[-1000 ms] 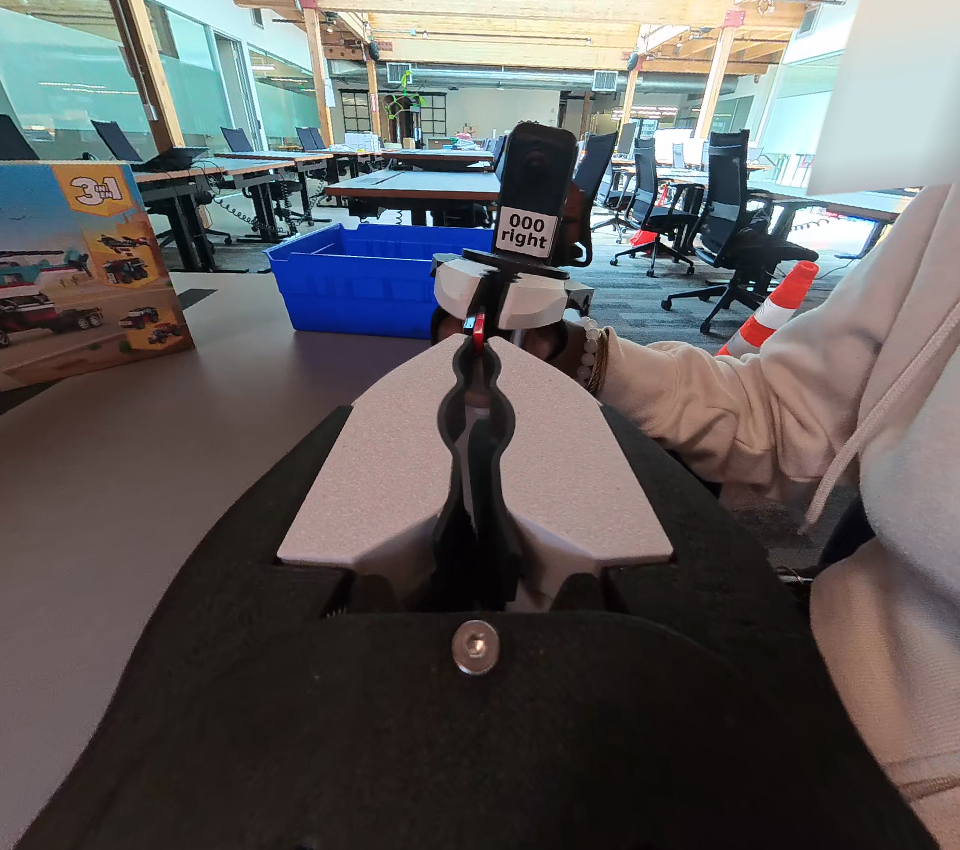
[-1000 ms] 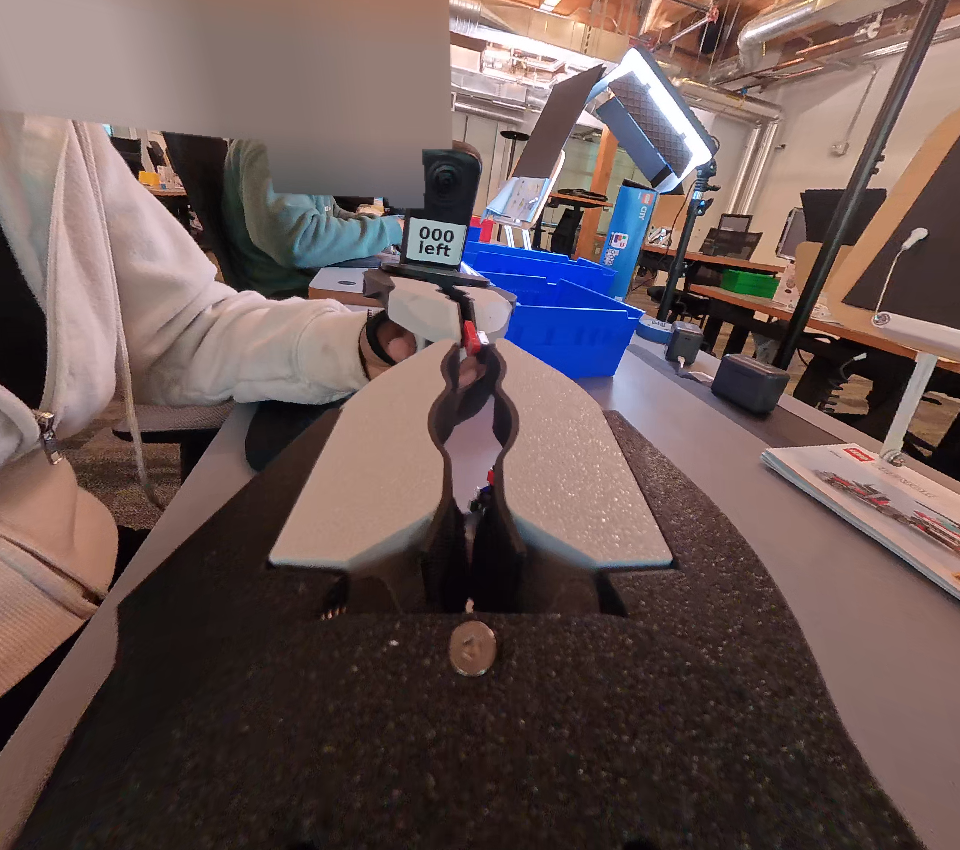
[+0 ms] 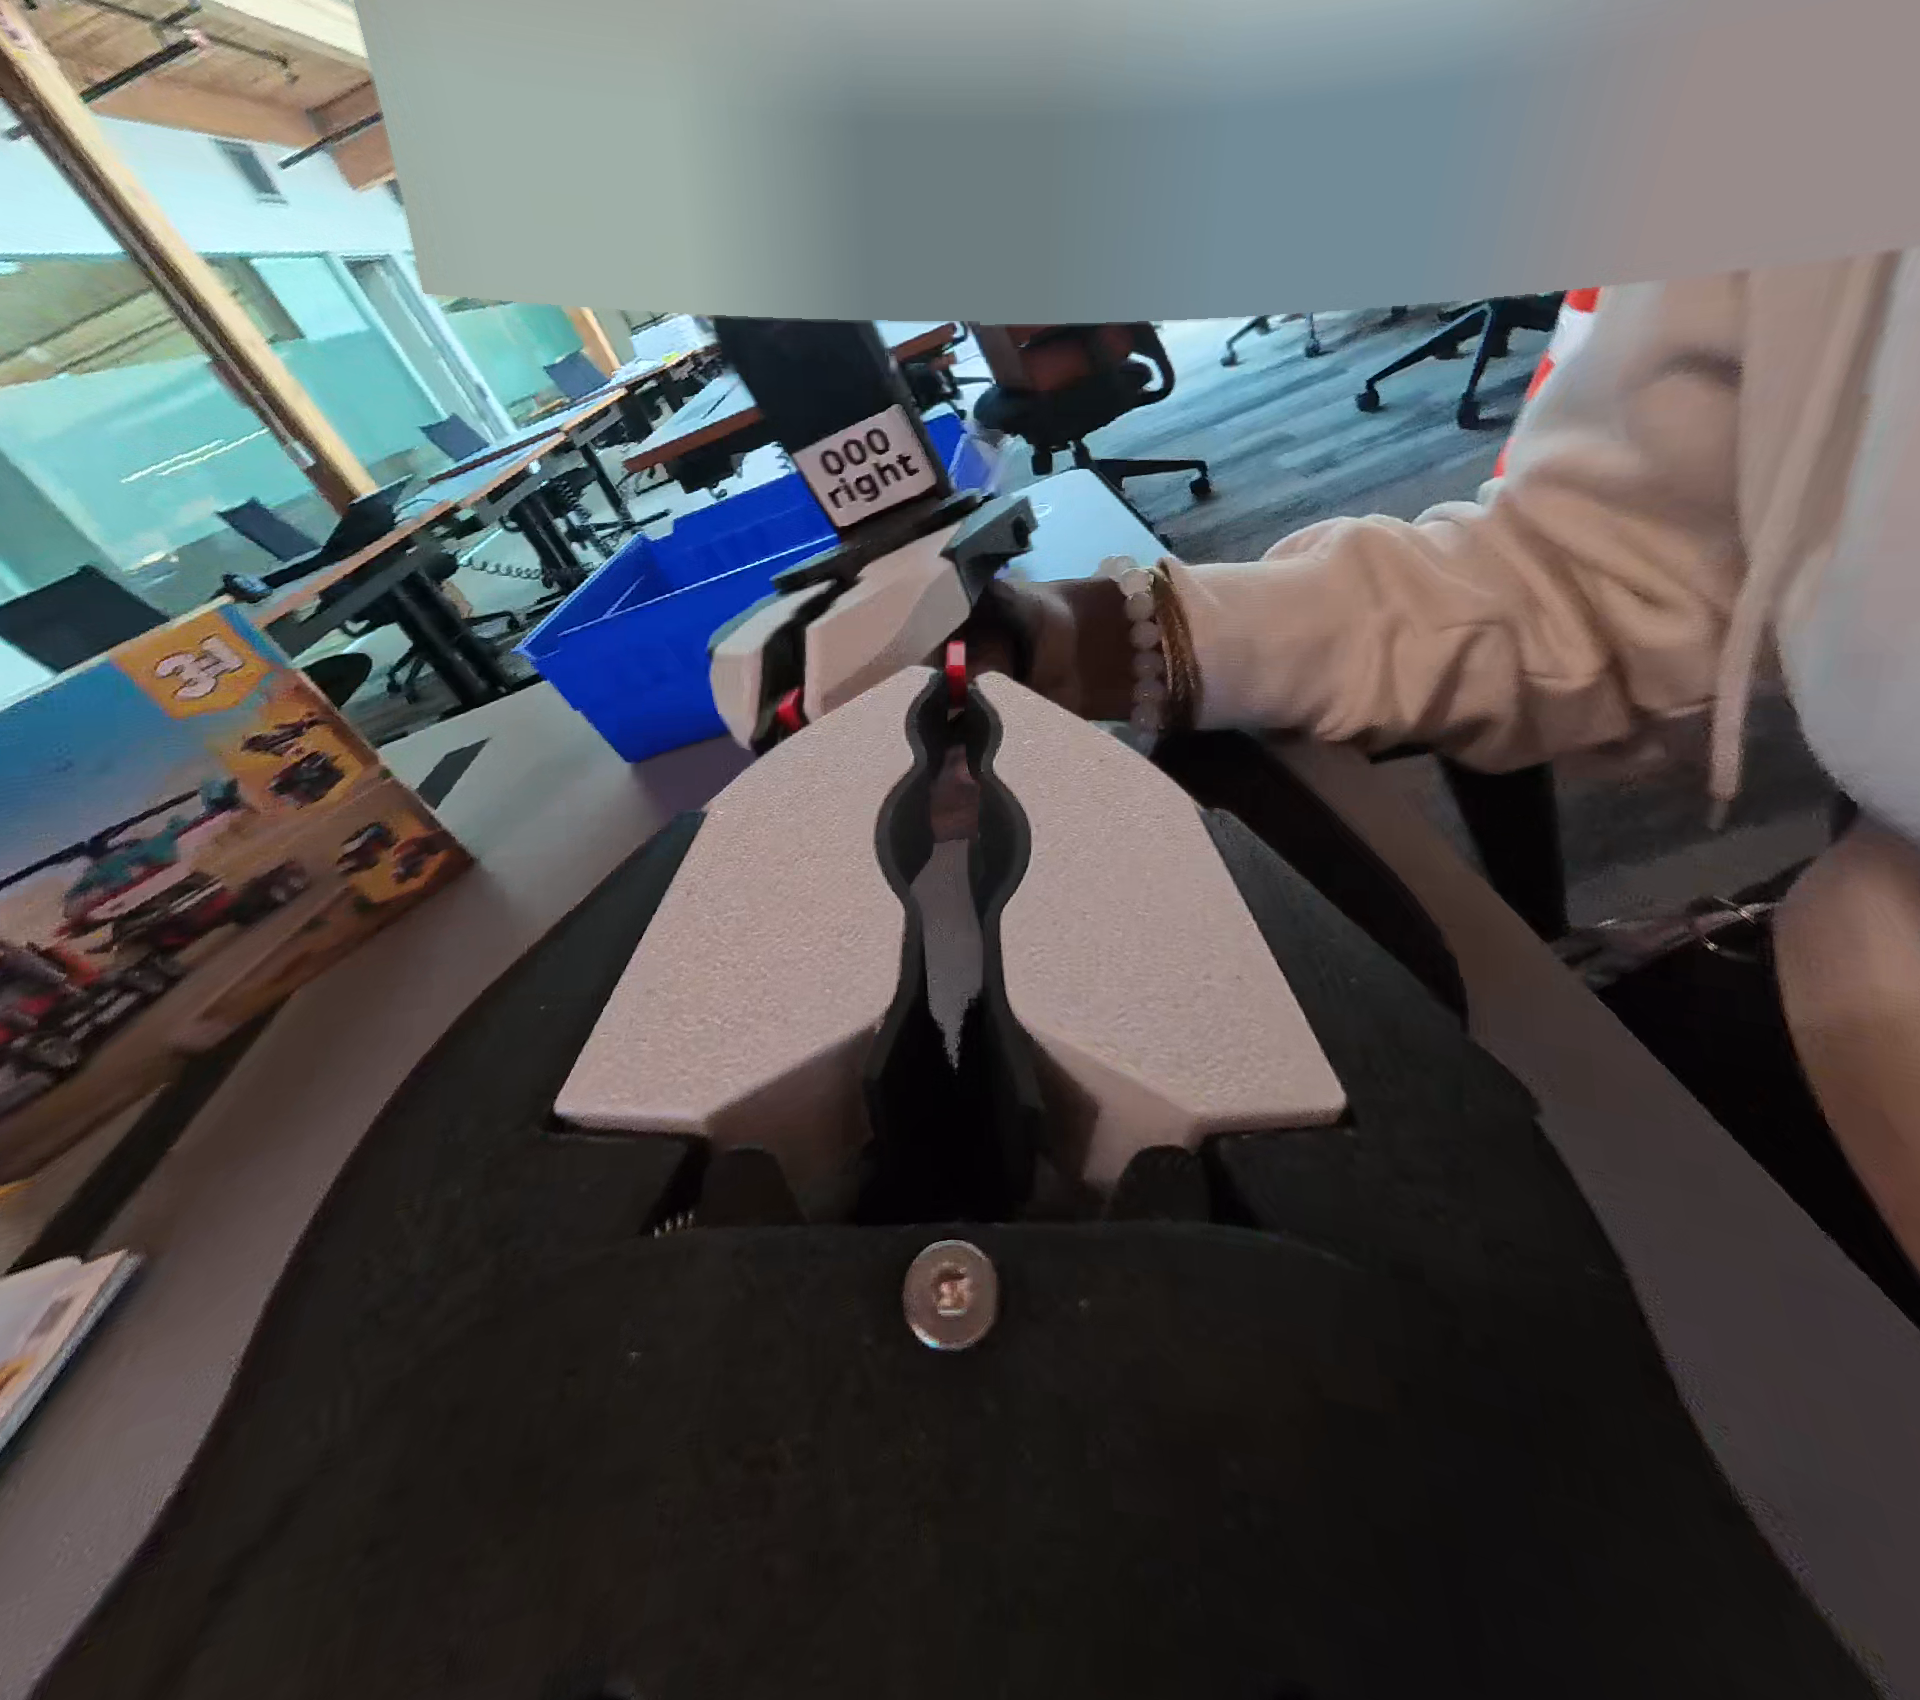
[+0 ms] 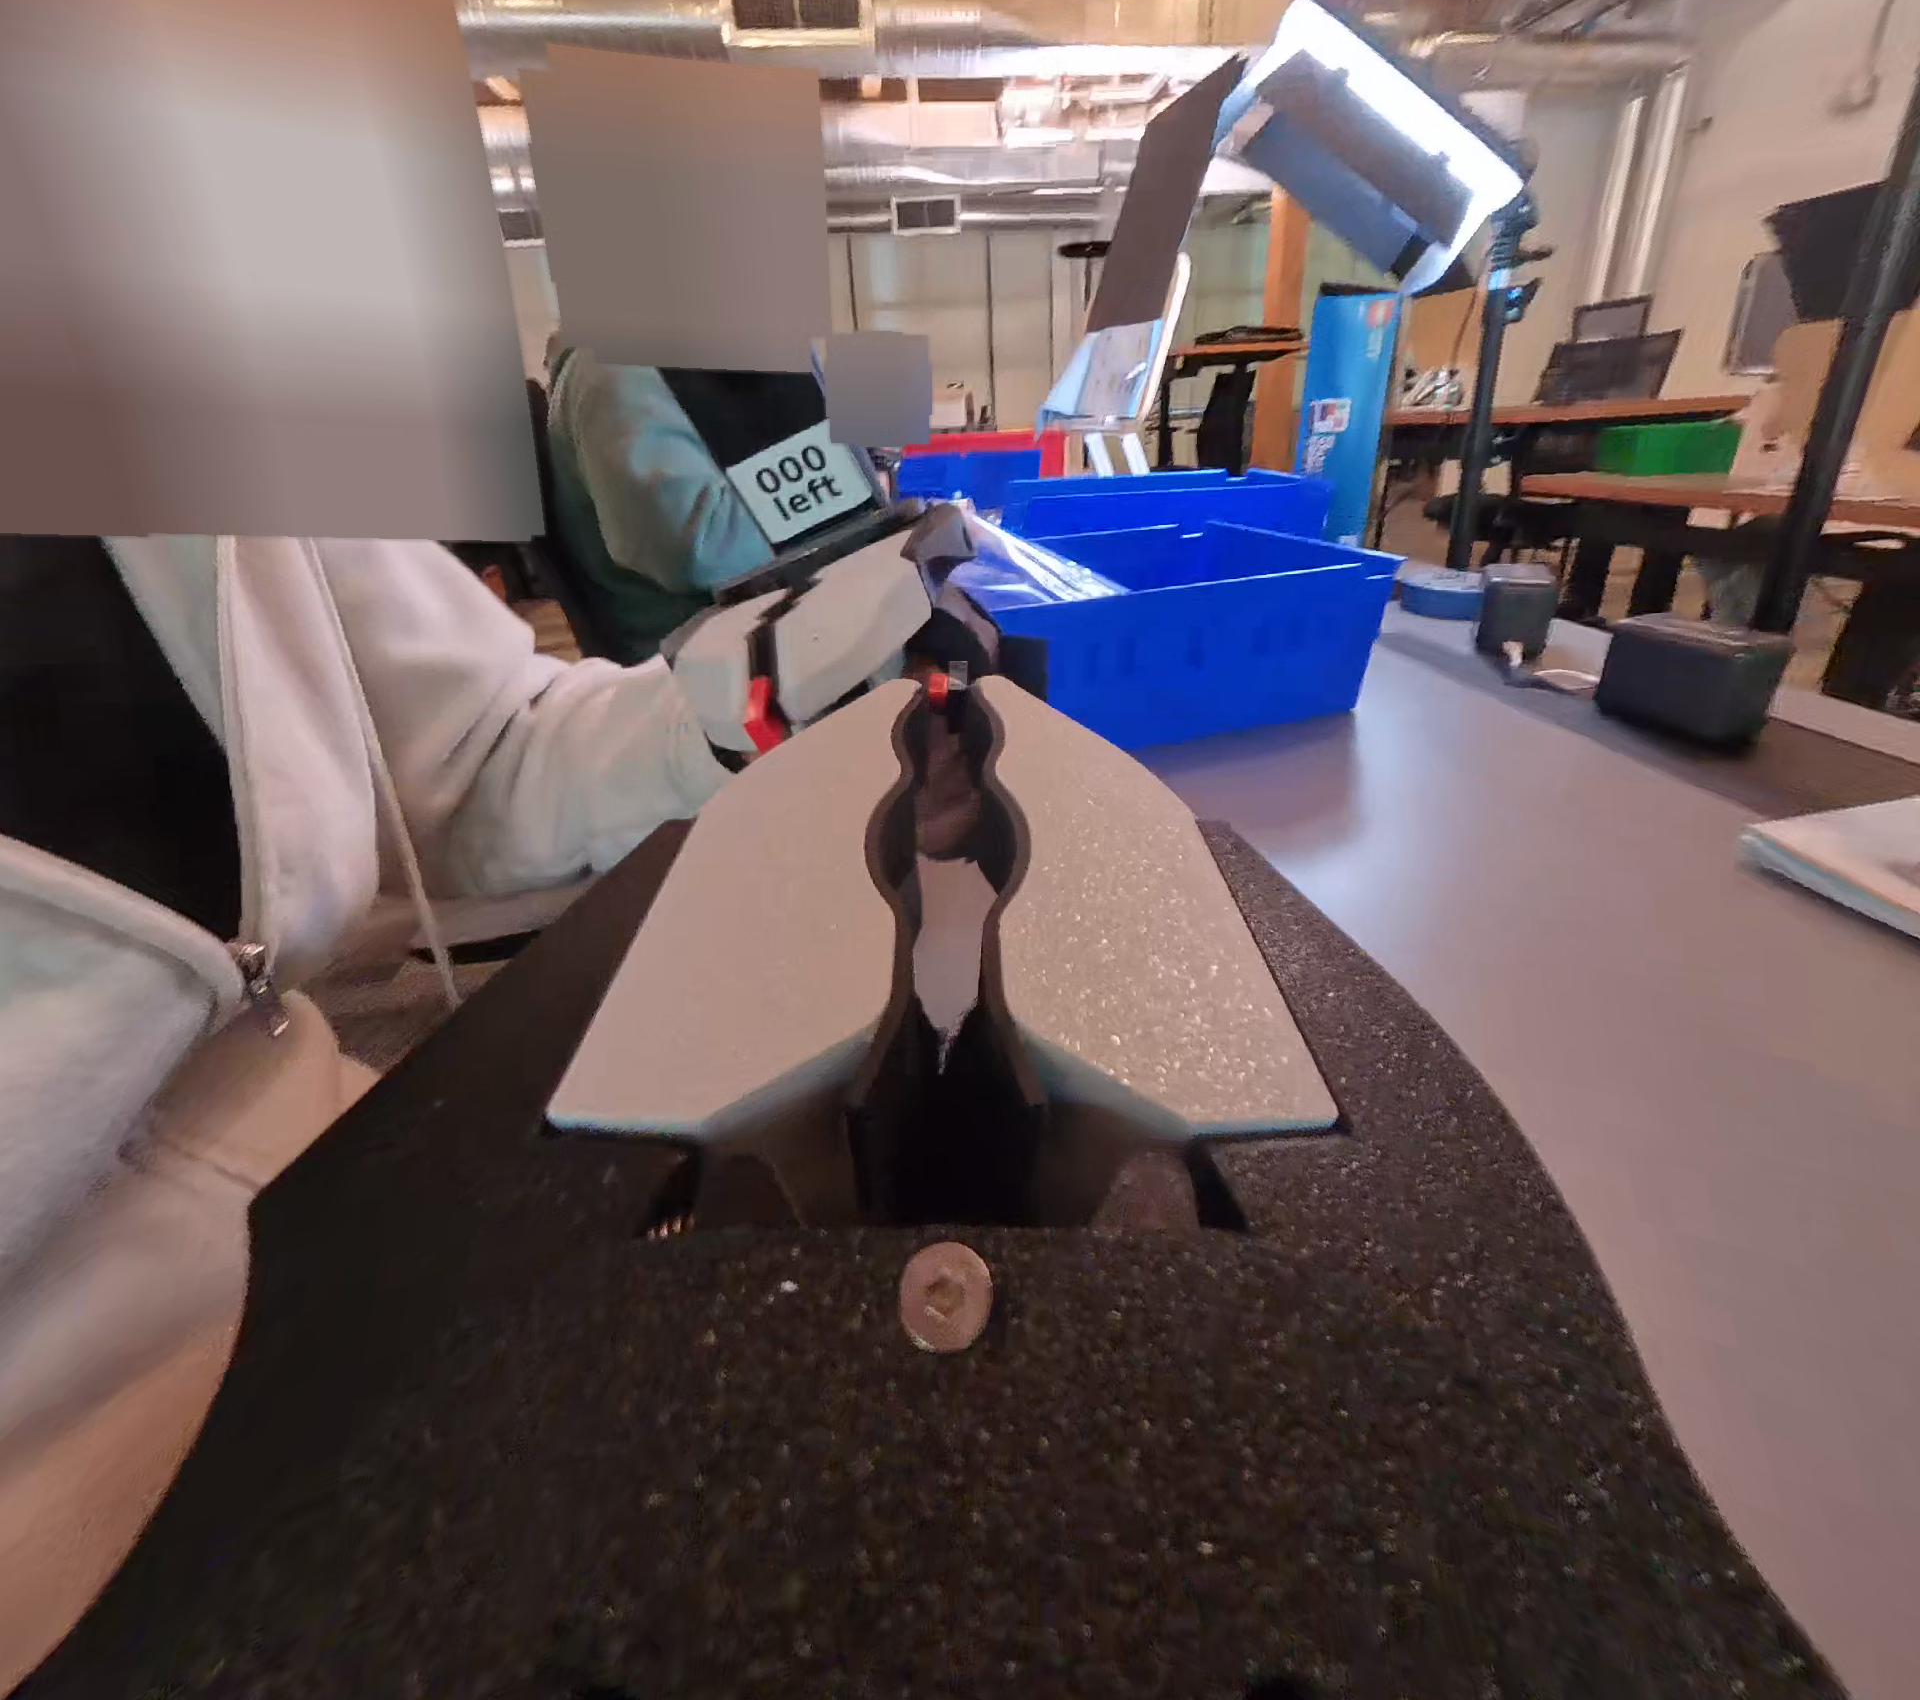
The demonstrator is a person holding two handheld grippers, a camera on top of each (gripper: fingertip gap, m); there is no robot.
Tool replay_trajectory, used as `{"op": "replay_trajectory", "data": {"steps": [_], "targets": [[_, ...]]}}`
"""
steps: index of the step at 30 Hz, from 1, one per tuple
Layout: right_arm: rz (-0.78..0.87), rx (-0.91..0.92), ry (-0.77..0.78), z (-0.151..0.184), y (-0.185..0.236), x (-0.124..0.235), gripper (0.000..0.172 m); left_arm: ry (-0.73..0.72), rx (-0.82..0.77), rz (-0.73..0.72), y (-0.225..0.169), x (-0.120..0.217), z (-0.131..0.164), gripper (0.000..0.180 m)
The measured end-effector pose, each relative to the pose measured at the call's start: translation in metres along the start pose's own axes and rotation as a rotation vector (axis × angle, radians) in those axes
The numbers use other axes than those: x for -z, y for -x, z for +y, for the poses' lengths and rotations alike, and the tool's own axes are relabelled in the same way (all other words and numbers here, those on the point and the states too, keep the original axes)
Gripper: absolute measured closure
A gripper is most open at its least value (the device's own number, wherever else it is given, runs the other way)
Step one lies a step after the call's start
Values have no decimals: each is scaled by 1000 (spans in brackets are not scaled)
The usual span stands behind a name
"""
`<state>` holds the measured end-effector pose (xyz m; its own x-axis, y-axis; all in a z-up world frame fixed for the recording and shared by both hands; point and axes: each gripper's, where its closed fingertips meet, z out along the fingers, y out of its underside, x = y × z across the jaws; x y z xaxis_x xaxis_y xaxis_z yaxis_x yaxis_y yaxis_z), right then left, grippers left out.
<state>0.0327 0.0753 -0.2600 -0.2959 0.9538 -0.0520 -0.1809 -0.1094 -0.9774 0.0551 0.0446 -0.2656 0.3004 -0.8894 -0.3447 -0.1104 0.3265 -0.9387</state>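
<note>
Grippers (image 3: pixel 954 694) (image 4: pixel 943 692) tip-to-tip, each pinching red piece (image 3: pixel 954 663).

Both grippers now tilt sideways, no longer level. The right gripper (image 3: pixel 779 705) leans over beside the left gripper's (image 3: pixel 951 694) tips instead of facing them squarely, and each pinches a small red piece (image 4: pixel 764 710), closer together than before.
</note>
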Motion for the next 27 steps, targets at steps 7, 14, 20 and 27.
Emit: {"op": "replay_trajectory", "data": {"steps": [7, 14, 20, 27], "targets": [[144, 5, -27, -4, -24, 13, 166, -76, 196, -100, 28, 11, 0, 177], [252, 29, -9, -2, -40, 20, 166, -42, 283, -323, 66, 28, 10, 177], [225, 19, -13, -1, -36, 18, 166, -65, 416, -377, 79, 35, 20, 177], [198, -50, -33, -3, -37, 23, 166, -21, 407, -218, 56, 19, 24, 177]]}}
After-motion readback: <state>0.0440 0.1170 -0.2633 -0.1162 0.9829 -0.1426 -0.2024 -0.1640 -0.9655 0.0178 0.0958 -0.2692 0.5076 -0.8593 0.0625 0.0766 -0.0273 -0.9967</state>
